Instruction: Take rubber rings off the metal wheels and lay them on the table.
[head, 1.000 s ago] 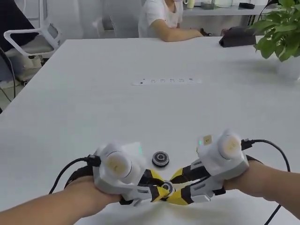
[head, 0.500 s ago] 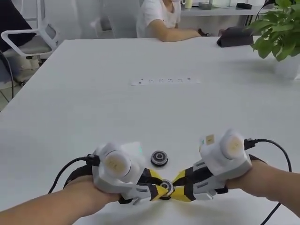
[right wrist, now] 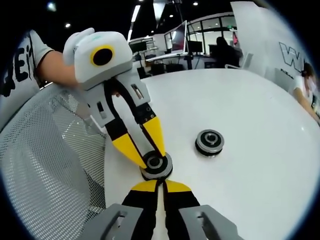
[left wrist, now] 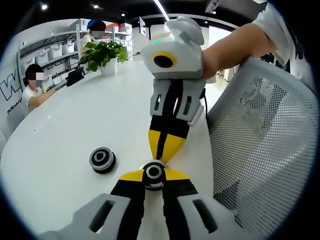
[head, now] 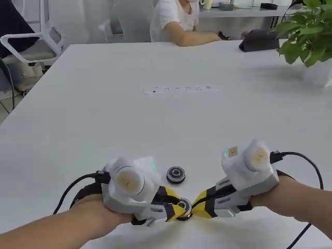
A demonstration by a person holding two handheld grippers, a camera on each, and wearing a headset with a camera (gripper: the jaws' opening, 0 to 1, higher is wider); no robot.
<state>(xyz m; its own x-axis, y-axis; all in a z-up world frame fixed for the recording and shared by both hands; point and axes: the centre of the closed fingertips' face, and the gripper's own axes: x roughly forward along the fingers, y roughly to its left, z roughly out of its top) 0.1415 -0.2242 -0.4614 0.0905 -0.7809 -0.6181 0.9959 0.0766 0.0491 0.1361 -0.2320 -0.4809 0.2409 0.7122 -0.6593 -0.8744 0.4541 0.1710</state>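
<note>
Item: wheel (right wrist: pixel 156 165), ring (right wrist: pixel 169 168) on, at the table's (head: pixel 155 119) near edge. Left gripper (left wrist: pixel 153 176) clamps it across the rim. Right gripper (right wrist: pixel 158 186), jaws drawn together, noses its edge (grip on the ring not discernible). Second wheel (head: pixel 176 175) lies just beyond. Risk: an off-axis pull twists the wheel free, or the ring snaps back.

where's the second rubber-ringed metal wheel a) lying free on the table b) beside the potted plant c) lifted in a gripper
a: the round metal wheel with a black rubber ring lies flat on the white table, apart from the other wheel that the left hand-held gripper clamps.
</note>
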